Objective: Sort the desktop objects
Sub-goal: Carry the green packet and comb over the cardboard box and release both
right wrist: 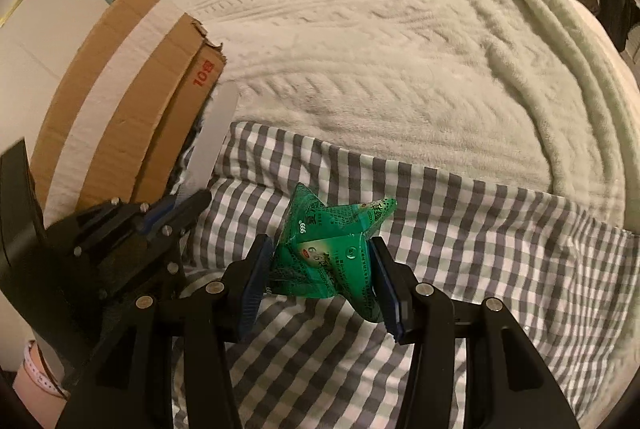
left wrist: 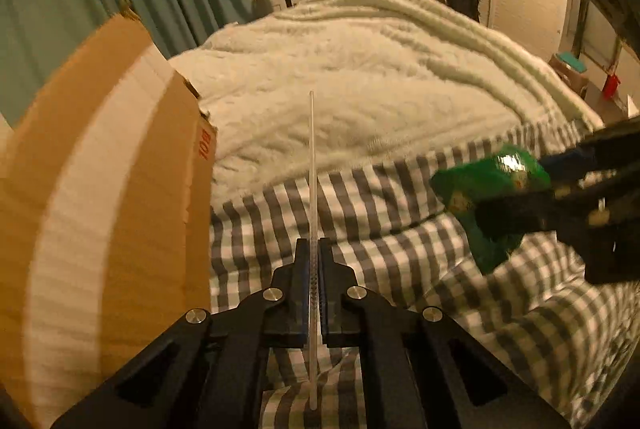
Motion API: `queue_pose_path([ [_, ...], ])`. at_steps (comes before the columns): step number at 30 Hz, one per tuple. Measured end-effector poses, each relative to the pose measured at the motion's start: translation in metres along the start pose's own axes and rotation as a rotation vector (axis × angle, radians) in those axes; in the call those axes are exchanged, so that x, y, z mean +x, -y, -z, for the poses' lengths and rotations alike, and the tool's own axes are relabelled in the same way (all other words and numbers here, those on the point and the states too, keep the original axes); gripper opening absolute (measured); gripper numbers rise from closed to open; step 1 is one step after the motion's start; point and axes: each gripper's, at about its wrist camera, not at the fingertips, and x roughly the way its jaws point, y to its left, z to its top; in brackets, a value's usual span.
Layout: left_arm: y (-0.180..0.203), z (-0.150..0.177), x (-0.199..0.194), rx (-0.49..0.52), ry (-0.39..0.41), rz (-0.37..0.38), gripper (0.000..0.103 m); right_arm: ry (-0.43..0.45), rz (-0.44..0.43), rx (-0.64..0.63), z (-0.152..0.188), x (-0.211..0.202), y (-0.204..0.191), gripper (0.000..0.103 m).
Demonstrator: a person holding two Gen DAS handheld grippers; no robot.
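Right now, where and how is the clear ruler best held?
Grip the clear ruler across its two flat faces, near one end, from above its thin edge. It is a thin, flat strip; the left gripper already pinches it this way.

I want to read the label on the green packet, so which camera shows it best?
The right wrist view: the green packet sits centred and sharp between the right gripper jaws, its print facing the lens. The left wrist view shows it only at the right edge, blurred and partly hidden by that gripper.
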Motion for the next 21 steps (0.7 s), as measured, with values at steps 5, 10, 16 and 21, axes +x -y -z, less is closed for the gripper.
queue_pose_path([
  [5, -0.003, -0.026, -0.04, -0.038, 0.057, 0.019, 0.003, 0.031, 0.018, 0.002, -0.002, -0.033, -0.006, 0.048],
  [10, -0.023, -0.068, -0.103, -0.065, 0.132, 0.006, 0.003, 0.11, 0.043, -0.008, -0.017, -0.094, -0.021, 0.048],
  [16, -0.101, -0.101, -0.189, -0.159, 0.186, -0.058, 0.003, 0.238, 0.0, -0.057, -0.044, -0.168, -0.071, 0.048],
  [21, -0.164, -0.076, -0.194, -0.208, 0.121, -0.147, 0.003, 0.283, -0.113, -0.112, -0.064, -0.171, -0.141, 0.048],
])
